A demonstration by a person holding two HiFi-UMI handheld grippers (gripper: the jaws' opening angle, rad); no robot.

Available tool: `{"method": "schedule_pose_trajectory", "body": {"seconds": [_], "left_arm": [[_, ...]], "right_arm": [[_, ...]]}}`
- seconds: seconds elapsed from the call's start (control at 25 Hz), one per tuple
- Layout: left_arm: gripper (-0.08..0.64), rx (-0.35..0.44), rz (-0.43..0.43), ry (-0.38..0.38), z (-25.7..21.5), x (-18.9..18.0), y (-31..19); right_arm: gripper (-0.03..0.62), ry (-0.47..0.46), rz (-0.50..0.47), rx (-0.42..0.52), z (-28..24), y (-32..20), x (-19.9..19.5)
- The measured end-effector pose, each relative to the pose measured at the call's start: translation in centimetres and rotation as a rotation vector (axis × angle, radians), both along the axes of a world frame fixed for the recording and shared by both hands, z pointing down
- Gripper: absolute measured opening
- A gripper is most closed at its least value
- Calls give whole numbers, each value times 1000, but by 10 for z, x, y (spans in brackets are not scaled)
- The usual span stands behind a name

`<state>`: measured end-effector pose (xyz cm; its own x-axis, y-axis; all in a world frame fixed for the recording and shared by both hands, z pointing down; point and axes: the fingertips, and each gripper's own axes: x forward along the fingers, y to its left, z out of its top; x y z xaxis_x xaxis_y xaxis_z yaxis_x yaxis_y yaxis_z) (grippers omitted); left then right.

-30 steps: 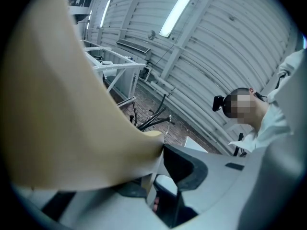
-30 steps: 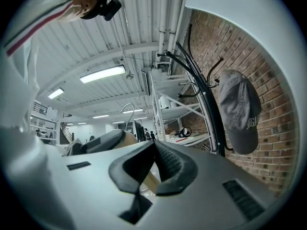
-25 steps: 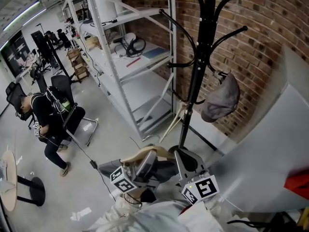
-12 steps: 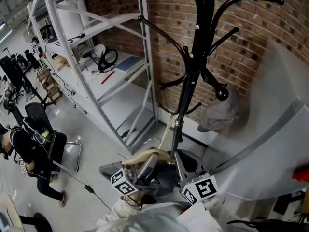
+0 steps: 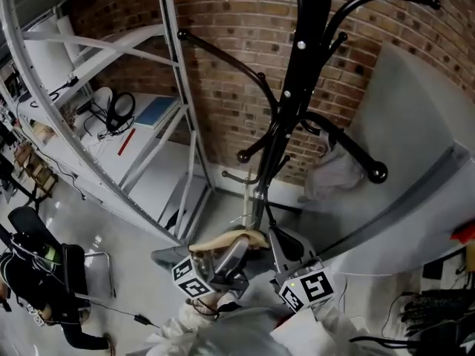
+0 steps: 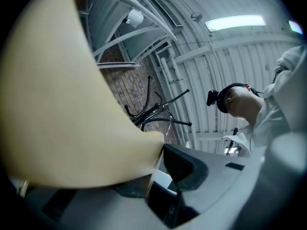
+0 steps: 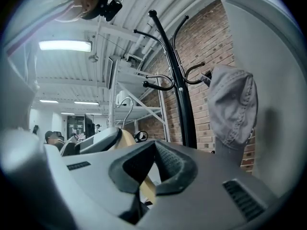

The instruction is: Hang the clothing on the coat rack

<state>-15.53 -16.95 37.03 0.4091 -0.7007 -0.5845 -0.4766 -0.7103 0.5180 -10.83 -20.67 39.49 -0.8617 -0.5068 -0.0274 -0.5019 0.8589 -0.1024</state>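
1. The left gripper (image 6: 156, 176) is clamping the thick end of a wooden hanger (image 6: 72, 104), with its jaws set wide around the wood. The right gripper (image 7: 152, 174) is pinching a thinner part of the same hanger, its pads nearly meeting.
2. Both grippers are holding the hanger low, in front of the foot of the black coat rack (image 5: 300, 80). The hanger's wire hook (image 7: 125, 104) is pointing up and catching on nothing.
3. Whether a garment is draping from the hanger cannot be told. The white fabric (image 5: 223, 336) below the grippers looks like the person's own sleeve.
4. The hanging itself is not yet happening. The hanger seems to be waiting for a lift up to an arm of the rack, which is most of the job. A grey cap (image 5: 332, 175) is already hanging on the rack's right side.
5. A ball-tipped arm (image 5: 378, 173) is jutting out toward the person just beside the cap, and another ball-tipped arm (image 5: 243, 156) is reaching out on the left. The upper arms are standing bare.
6. A metal shelving unit (image 5: 174, 87) is crowding the rack's left side, the brick wall (image 5: 230, 65) is sitting just behind it, and a pale grey panel (image 5: 415, 124) is leaning close on the right.
7. The open room is lying in front of the rack and upward, between the two lower arms.
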Motion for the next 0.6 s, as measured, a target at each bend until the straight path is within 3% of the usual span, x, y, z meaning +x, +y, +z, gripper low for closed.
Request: {"method": "schedule_pose_trajectory", "body": {"seconds": [0.36,0.6], "left_arm": [[106,14,188,18,-2,-24,-8],[114,37,263,27,-3,-35,-15]], "right_arm": [[25,-19,182,8,-2,-5,-17],[24,-40,265,3,4,2,-15]]}}
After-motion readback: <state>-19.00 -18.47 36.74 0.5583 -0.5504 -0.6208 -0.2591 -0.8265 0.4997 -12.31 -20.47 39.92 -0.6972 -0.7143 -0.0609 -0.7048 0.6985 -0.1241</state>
